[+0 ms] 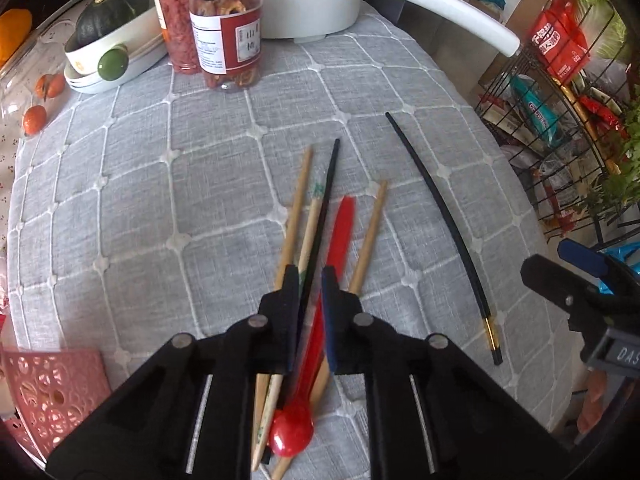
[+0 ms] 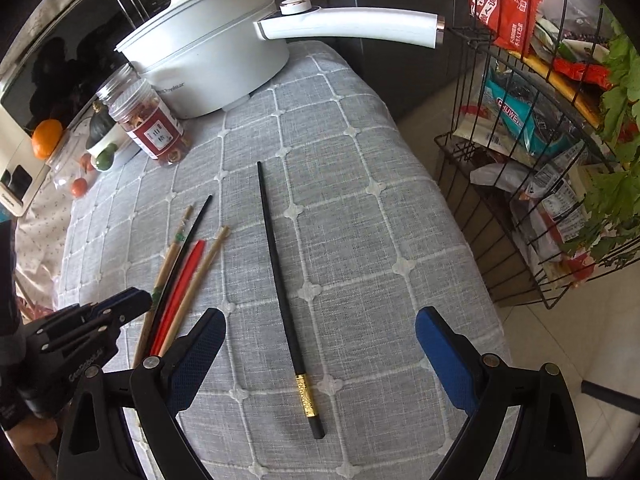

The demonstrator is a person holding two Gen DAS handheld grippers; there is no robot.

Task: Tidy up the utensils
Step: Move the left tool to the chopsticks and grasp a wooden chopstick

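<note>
A bundle of utensils lies on the grey quilted tablecloth (image 1: 160, 208): three wooden chopsticks (image 1: 298, 204), a black chopstick (image 1: 326, 196) and a red spoon (image 1: 340, 232). My left gripper (image 1: 310, 280) is shut on the black chopstick, over the bundle. It also shows in the right wrist view (image 2: 132, 300). A second black chopstick with a gold band (image 2: 280, 280) lies alone to the right. My right gripper (image 2: 320, 328) is open above its gold end, one finger on each side.
A white electric pot (image 2: 208, 56) with a long handle stands at the back. Two clear jars (image 1: 224, 28) and a dish of squash (image 1: 108, 40) stand back left. A pink basket (image 1: 48, 392) is near left. A wire rack (image 2: 540, 160) stands off the table's right edge.
</note>
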